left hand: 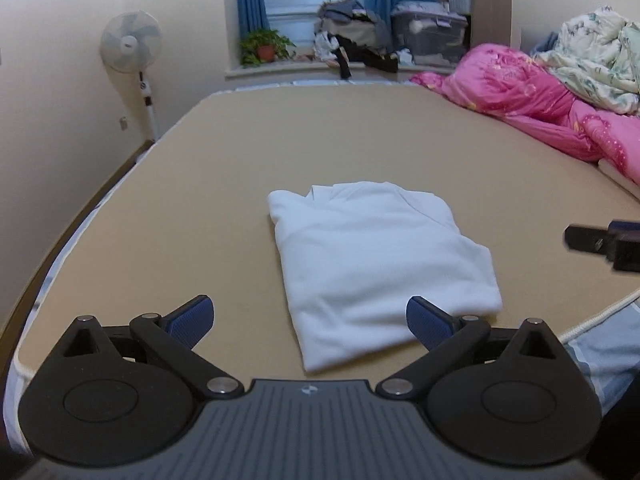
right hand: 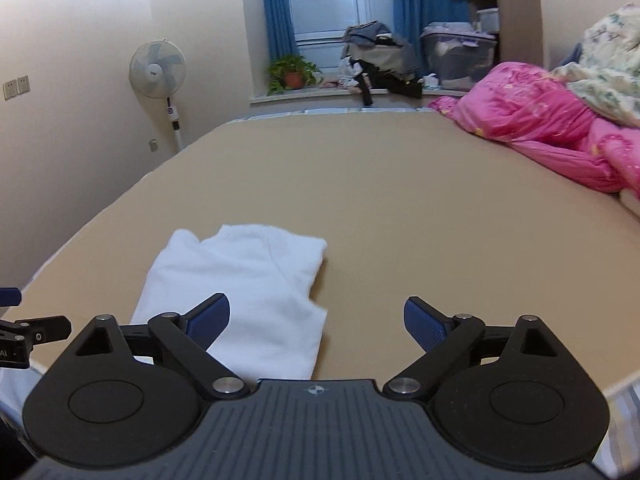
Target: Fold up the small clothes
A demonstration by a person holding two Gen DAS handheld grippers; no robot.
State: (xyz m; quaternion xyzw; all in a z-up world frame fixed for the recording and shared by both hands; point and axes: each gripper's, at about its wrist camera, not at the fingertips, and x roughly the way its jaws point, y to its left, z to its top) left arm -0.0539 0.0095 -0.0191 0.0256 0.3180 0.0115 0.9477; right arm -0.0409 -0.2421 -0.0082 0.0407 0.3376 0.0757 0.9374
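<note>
White soft folded garment [left hand: 376, 268] on smooth tan bed [left hand: 240, 160]; both hand-held grippers [left hand: 310, 322] [right hand: 316, 324] spread, empty.

Both fisheye views are taken low over the bed [left hand: 200, 152] toward the window [right hand: 324, 8], the left directly behind the folded white garment [left hand: 380, 264], the right offset beside it, with garment and bedding shared.
</note>
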